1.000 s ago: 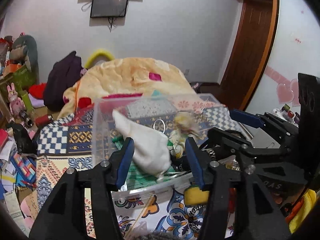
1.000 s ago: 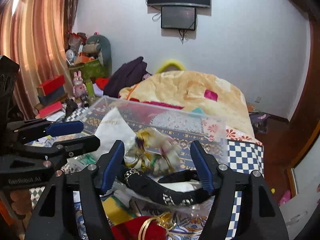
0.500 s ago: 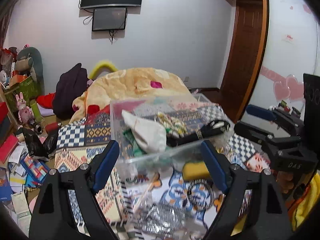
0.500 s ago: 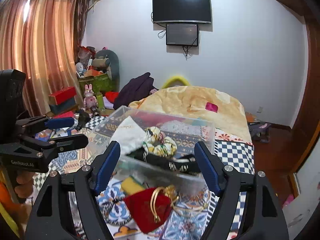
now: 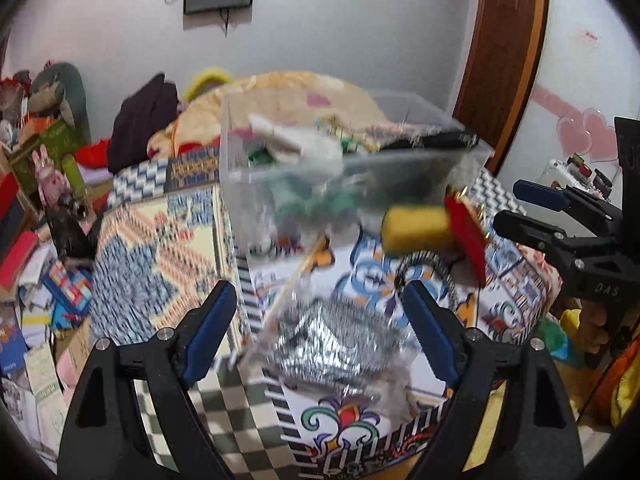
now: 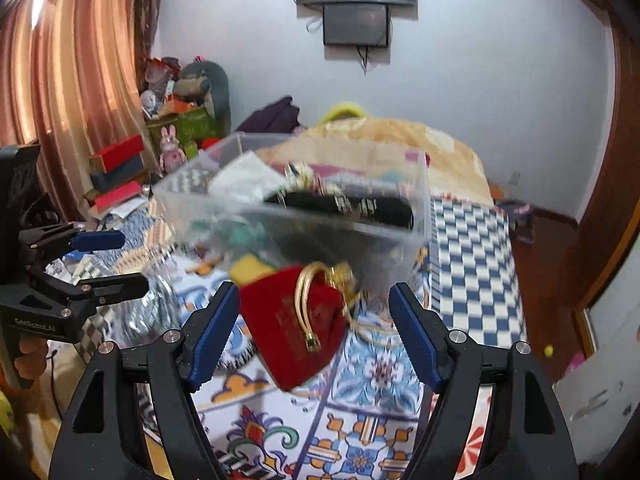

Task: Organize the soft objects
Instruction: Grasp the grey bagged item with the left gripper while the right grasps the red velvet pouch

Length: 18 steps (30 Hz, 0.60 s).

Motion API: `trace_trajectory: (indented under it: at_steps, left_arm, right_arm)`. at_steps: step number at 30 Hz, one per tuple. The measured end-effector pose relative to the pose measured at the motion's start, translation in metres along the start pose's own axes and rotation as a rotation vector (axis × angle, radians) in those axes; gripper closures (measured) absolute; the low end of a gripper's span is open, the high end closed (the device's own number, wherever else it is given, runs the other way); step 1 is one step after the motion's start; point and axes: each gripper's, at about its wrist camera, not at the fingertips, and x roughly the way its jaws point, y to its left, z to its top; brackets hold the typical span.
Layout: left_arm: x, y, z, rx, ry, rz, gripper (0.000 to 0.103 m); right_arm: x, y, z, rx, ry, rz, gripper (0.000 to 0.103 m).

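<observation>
A clear plastic bin (image 5: 360, 168) (image 6: 304, 216) on the patterned bedspread holds a white cloth (image 5: 296, 144), a black band (image 6: 352, 206) and other soft items. In front of it lie a yellow sponge (image 5: 416, 224), a red velvet pouch (image 6: 292, 328) with a gold bangle (image 6: 308, 304), and a silver sequined bag (image 5: 340, 340). My left gripper (image 5: 322, 334) is open above the silver bag. My right gripper (image 6: 314, 334) is open around the red pouch, not touching it. Both are empty.
A peach blanket (image 6: 400, 140) is heaped behind the bin. Boxes, toys and papers (image 5: 44, 208) crowd the left side by the curtain (image 6: 72, 80). A wooden door (image 5: 504, 52) stands at the right. A black-and-white band (image 5: 424, 268) lies by the sponge.
Both grippers have pulled back from the bin and opened wide. The views now look down on the pouch, sponge and silver bag in front of the bin.
</observation>
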Motion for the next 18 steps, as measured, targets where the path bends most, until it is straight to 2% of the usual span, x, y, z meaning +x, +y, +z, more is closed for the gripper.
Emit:
trace_trajectory:
  at_steps: [4, 8, 13, 15, 18]
  left_arm:
    - [0.013, 0.003, -0.012, -0.022, 0.051, 0.002, 0.017]
    - [0.024, 0.008, -0.021, -0.060, 0.095, -0.017, 0.017]
    - [0.022, 0.002, -0.028, -0.035, 0.066, 0.007, 0.017]
    - [0.022, -0.001, -0.030, -0.038, 0.059, 0.010, 0.017]
    - [0.020, -0.003, -0.033, -0.036, 0.043, 0.010, 0.026]
  right_arm:
    - [0.005, -0.007, -0.011, 0.017, 0.031, -0.009, 0.029]
    - [0.007, -0.010, -0.017, 0.052, 0.051, 0.026, 0.029]
    - [0.018, -0.008, -0.021, 0.073, 0.084, 0.075, 0.031]
    - [0.021, -0.006, -0.022, 0.075, 0.097, 0.093, 0.038]
    - [0.026, -0.006, -0.025, 0.084, 0.124, 0.113, 0.052]
